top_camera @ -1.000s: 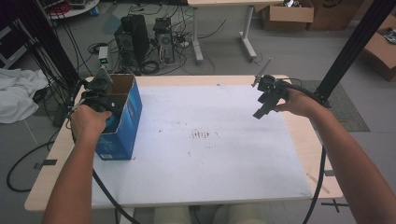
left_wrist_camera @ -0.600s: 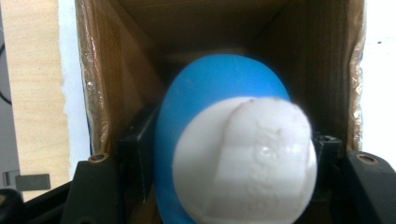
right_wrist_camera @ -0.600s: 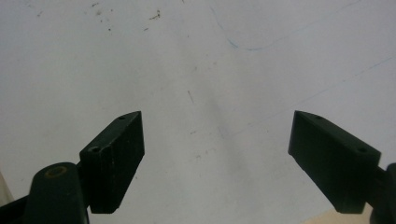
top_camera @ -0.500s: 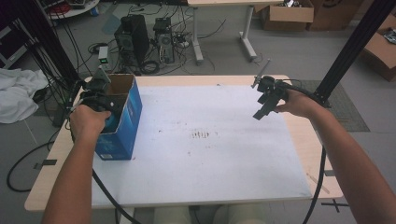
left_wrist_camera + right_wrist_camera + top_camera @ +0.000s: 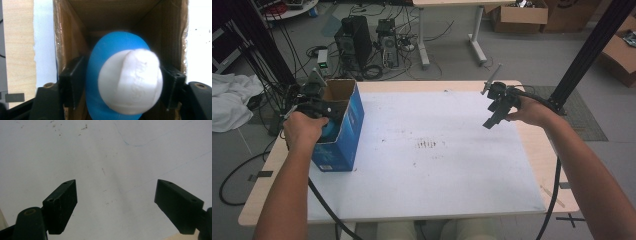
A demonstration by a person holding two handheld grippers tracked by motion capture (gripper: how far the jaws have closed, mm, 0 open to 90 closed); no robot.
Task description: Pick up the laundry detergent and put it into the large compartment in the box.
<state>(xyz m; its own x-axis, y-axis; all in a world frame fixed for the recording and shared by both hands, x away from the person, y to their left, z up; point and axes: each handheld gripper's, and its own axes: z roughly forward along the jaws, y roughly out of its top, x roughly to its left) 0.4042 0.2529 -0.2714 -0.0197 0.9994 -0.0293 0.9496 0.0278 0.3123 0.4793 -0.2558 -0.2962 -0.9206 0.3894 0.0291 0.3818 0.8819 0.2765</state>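
Blue and white object point(image 5: 125, 82), rounded, blue at the back with a white domed front, sits in the middle of the left gripper view, inside the mouth of the open cardboard box point(image 5: 343, 125) with blue outer walls that stands at the left of the high view. The left gripper point(image 5: 319, 107) is held over that box opening, and its jaws have just been opening. They now stand part-way apart on either side of the object, the black pads close against its flanks at mid-left and mid-right of the left gripper view. Whether the pads still press on it cannot be told from these pictures, since the object hides the contact on both sides.

As a judgement, the widening jaws mean the object is being let go into the box, so the placing step looks nearly done; what remains is for the gripper to clear the box walls.

The right gripper point(image 5: 495, 107) hangs at the upper right of the high view, above the white table cover point(image 5: 437, 170). Its jaws stand wide apart with nothing between them, and bare, lightly marked white surface lies beyond
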